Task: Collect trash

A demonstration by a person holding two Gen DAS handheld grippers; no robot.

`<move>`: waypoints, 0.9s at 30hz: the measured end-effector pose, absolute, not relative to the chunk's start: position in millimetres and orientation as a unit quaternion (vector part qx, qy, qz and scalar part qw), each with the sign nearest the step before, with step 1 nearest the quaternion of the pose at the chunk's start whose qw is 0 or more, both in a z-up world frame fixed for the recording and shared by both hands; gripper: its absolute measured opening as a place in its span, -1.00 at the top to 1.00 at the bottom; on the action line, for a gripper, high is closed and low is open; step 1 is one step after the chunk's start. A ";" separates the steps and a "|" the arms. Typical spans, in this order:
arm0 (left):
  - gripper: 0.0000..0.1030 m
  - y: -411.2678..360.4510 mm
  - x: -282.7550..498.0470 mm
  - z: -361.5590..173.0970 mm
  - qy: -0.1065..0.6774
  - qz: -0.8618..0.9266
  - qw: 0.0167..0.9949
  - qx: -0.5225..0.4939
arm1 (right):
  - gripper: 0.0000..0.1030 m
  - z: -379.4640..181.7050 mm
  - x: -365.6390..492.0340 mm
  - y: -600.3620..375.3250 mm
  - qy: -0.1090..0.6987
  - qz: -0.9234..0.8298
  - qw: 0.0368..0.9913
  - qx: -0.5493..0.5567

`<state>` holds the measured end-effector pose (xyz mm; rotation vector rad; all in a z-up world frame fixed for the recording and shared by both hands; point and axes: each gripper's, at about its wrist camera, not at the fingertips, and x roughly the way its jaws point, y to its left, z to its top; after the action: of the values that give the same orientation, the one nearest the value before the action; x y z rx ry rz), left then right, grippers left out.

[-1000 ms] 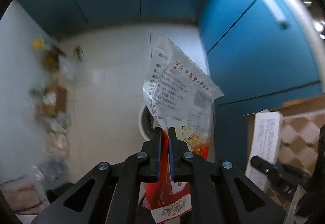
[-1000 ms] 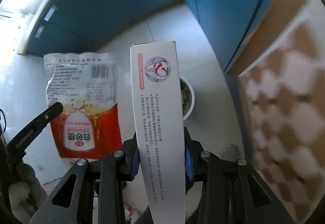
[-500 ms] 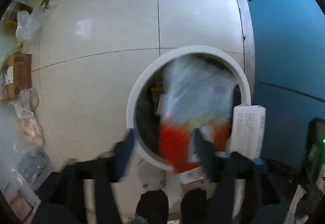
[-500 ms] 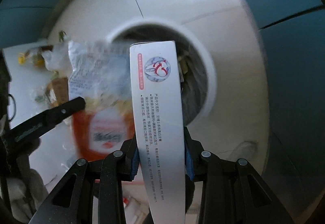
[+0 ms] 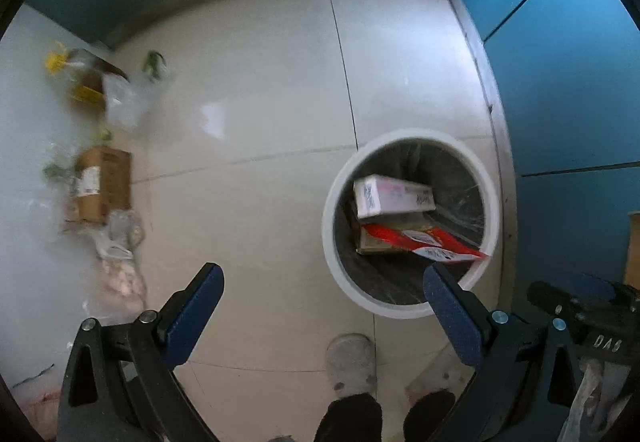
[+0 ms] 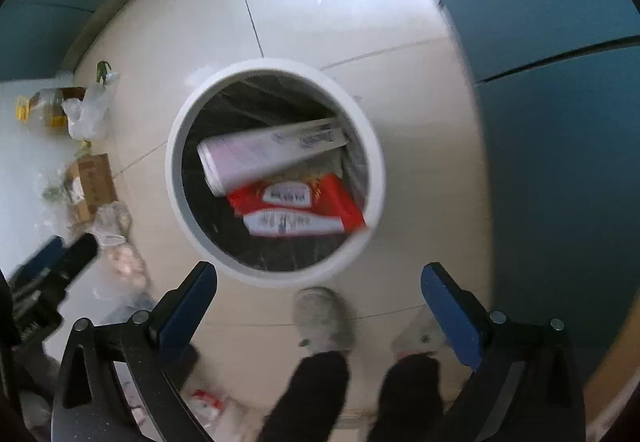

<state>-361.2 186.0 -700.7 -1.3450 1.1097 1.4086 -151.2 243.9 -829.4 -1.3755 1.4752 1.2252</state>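
Observation:
A round white trash bin (image 5: 412, 312) with a dark liner stands on the tiled floor; it also shows in the right wrist view (image 6: 272, 276). Inside lie a white carton (image 5: 394, 195) (image 6: 268, 151) and a red and white sugar bag (image 5: 424, 240) (image 6: 298, 207). My left gripper (image 5: 324, 282) is open and empty above the floor, left of the bin. My right gripper (image 6: 318, 276) is open and empty above the bin's near rim.
Blue cabinets (image 5: 560, 61) line the right and far sides. Along the left lie a cardboard box (image 5: 102, 181) (image 6: 90, 181), plastic bags (image 5: 124, 101) and an oil bottle (image 6: 44, 107). The person's shoes (image 5: 350, 362) (image 6: 322, 316) stand near the bin.
Both grippers have opened. The sugar bag and the white carton have dropped from them into the bin. The left view has swung back from the bin.

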 end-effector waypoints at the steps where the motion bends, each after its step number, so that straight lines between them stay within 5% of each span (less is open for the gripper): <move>1: -0.98 182.1 -361.1 -687.9 0.441 0.571 0.437 -0.537 | -1.00 -811.3 -150.2 238.8 0.566 0.485 0.390 -0.540; 27: -0.98 -5.9 -255.3 -282.5 0.314 0.649 0.509 -0.471 | -1.00 -314.8 -69.2 57.7 0.446 0.655 0.438 -0.424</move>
<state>-255.3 -5.9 -282.5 -1.1342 0.7567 1.5637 -69.2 57.7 -314.8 -1.0548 1.1096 1.6288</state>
